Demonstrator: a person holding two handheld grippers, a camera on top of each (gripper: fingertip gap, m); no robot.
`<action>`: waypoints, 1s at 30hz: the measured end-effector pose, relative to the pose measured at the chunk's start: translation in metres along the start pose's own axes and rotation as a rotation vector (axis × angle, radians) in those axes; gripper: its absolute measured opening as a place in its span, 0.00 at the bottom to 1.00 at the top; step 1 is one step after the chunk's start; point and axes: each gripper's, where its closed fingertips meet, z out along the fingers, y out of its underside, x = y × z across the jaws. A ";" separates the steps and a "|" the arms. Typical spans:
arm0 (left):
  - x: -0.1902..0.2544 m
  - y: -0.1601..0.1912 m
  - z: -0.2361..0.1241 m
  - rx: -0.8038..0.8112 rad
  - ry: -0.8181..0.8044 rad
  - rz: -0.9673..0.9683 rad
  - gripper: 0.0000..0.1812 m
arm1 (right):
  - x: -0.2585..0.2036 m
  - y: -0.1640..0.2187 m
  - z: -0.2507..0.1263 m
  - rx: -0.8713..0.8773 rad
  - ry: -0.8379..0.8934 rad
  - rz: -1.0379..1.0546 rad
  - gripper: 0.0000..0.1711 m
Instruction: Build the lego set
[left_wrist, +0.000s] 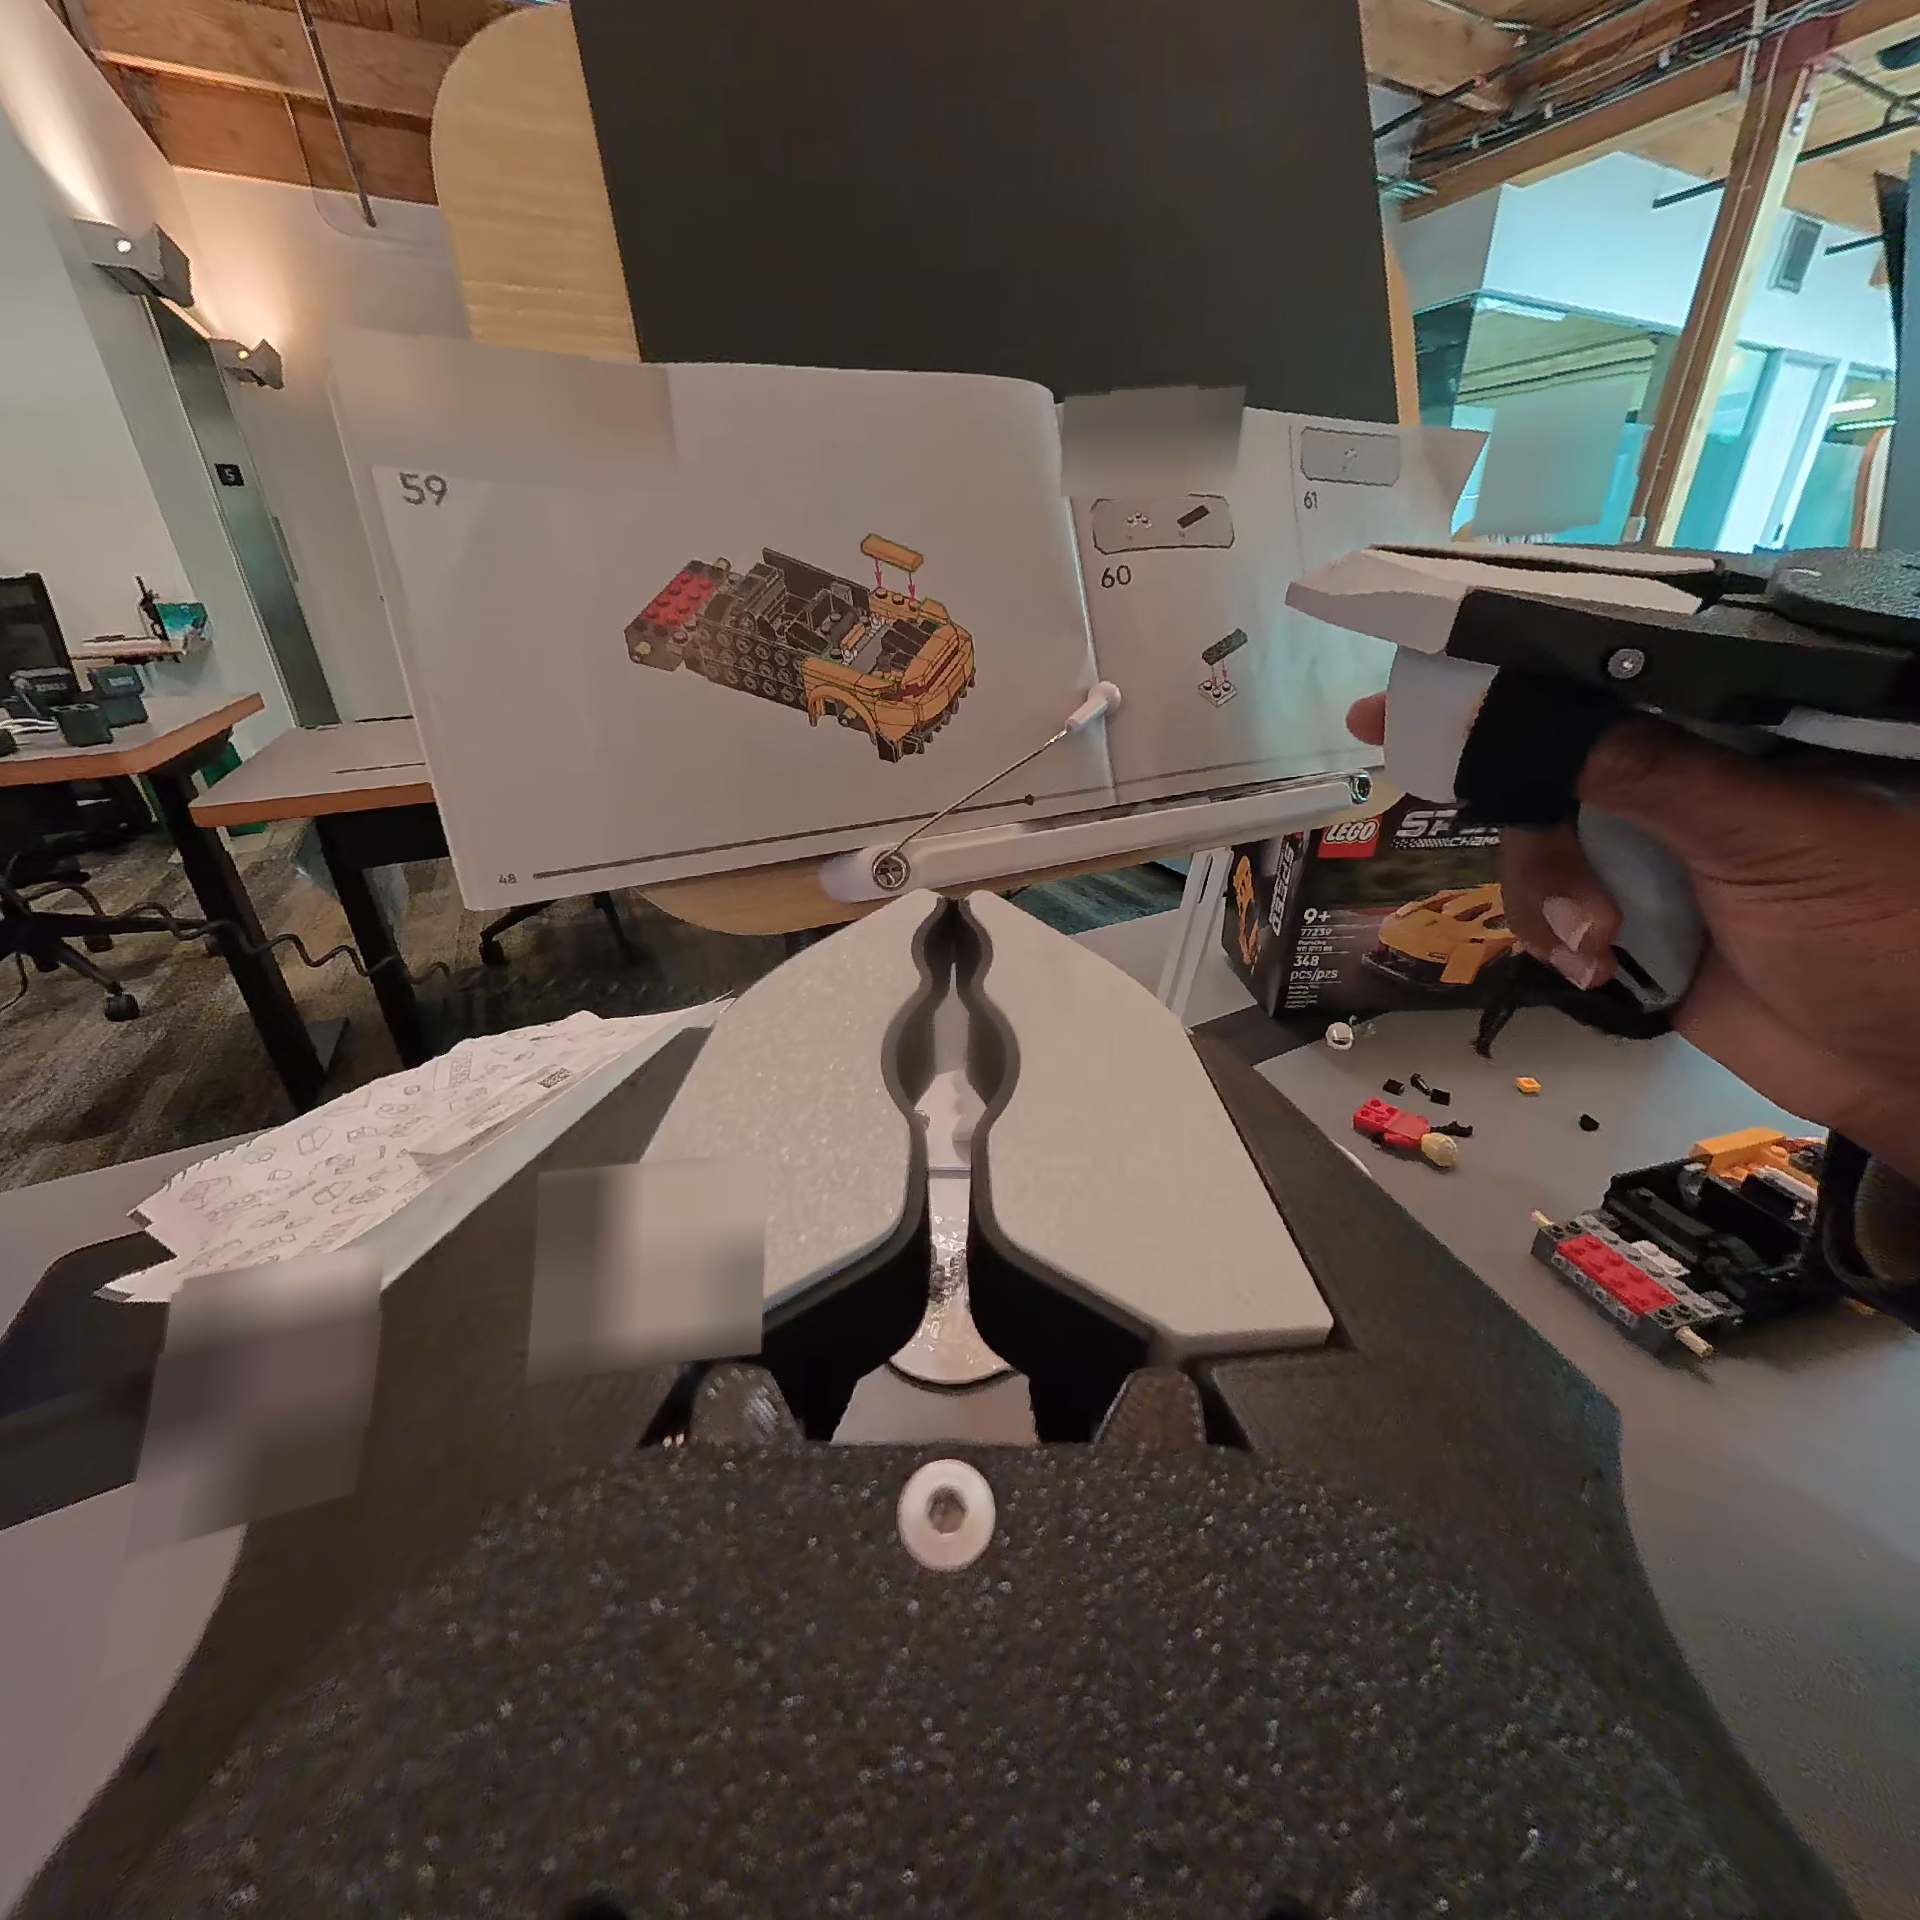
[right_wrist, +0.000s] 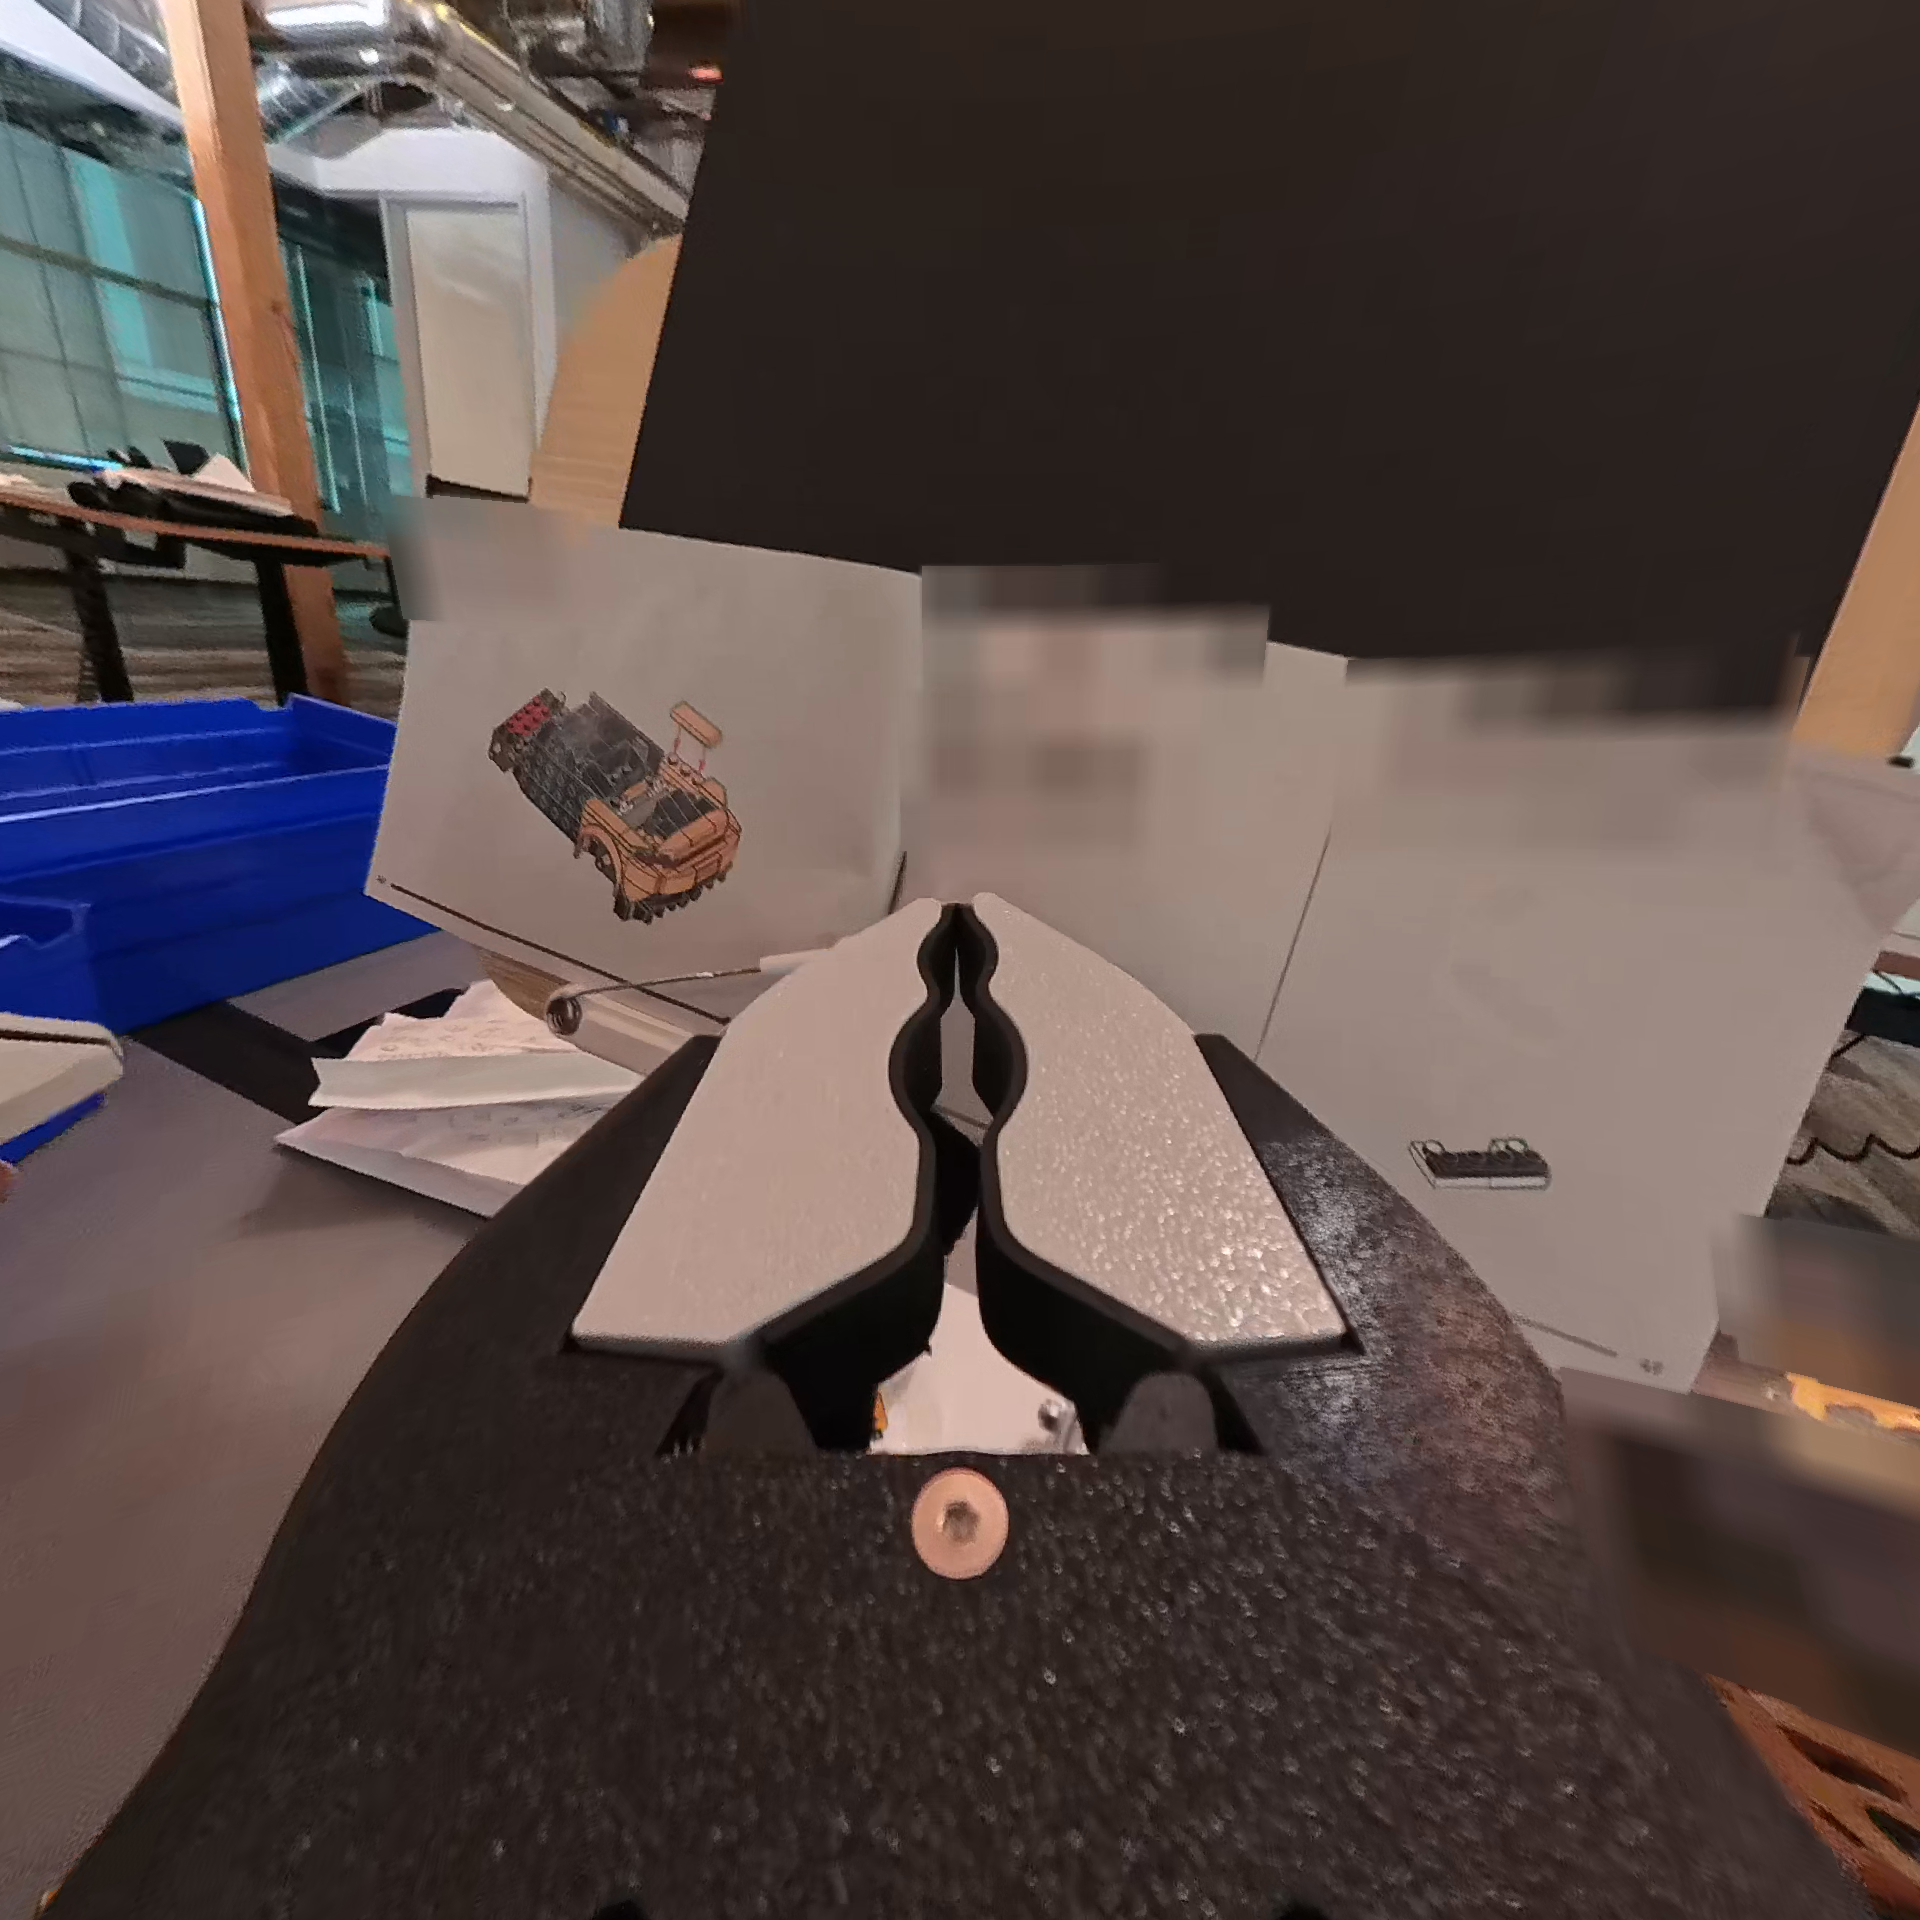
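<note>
While both grippers face the instruction booklet (left_wrist: 748, 644), the left gripper (left_wrist: 951, 914) and right gripper (right_wrist: 951, 914) have jaws together, empty. The part-built car (left_wrist: 1673, 1247) lies on the table (left_wrist: 1714, 1558); light, rigid, fragile: grasp its lower chassis sides.

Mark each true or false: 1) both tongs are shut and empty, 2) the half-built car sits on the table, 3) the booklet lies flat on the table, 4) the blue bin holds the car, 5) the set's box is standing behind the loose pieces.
1. True. The left tongs and right tongs have their tips together with nothing between.
2. True. The half-built car rests on the grey table.
3. False. The instruction booklet stands propped open on a holder.
4. False. The car is not in the blue bin.
5. True. The set's box stands behind the loose pieces.
</note>
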 end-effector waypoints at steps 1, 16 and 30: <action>0.000 0.000 0.000 0.000 0.000 0.001 0.00 | -0.003 -0.002 0.002 0.005 -0.005 0.006 0.00; -0.012 -0.001 -0.004 0.000 -0.024 0.003 0.00 | 0.000 -0.002 0.054 -0.042 0.060 -0.072 0.00; 0.002 0.000 -0.001 -0.037 0.041 -0.018 0.00 | 0.017 -0.001 0.015 -0.059 0.002 -0.102 0.00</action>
